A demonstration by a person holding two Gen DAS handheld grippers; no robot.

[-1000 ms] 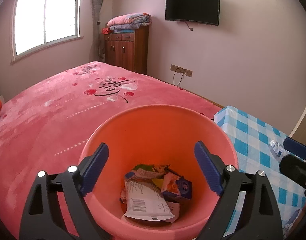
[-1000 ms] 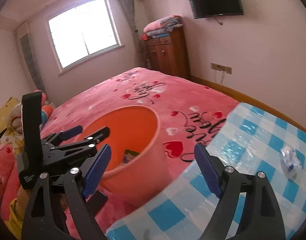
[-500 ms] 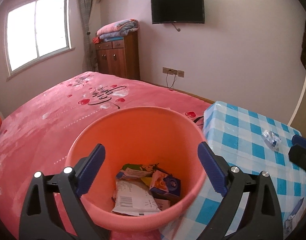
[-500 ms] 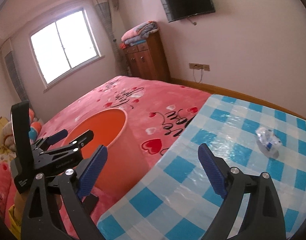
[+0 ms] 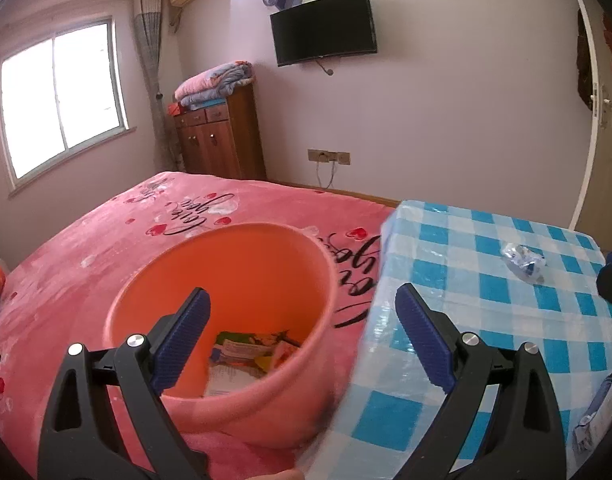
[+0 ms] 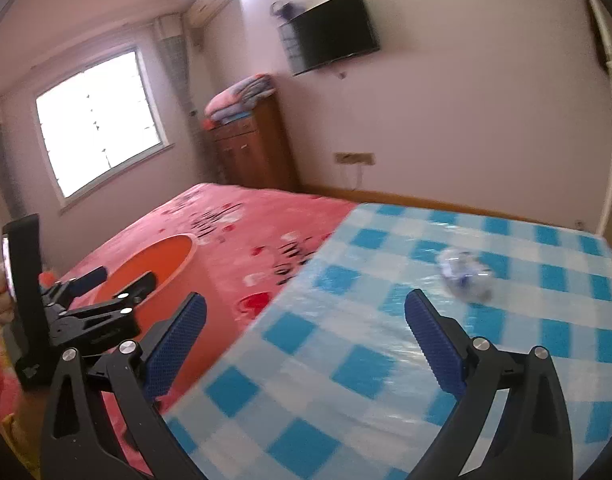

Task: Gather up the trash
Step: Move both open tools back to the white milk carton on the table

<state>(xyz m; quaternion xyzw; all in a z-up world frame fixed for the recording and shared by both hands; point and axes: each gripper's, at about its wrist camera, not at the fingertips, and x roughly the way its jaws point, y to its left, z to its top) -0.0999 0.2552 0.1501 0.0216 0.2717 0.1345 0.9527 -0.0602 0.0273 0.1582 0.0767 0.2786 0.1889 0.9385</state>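
Jaws of both the left hand-held gripper (image 5: 302, 338) and right hand-held gripper (image 6: 306, 342) have just been opening, empty. Crumpled wrapper (image 6: 464, 274) lies mid-tabletop (image 6: 346, 380); orange bin (image 5: 242, 280) stands beside the tabletop's edge.

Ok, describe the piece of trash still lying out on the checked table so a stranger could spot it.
Find the table with the blue-and-white checked cloth beside the pink bed. Toward its far right lies a crumpled clear wrapper with blue print, the only crinkly, see-through lump on the cloth's open middle.
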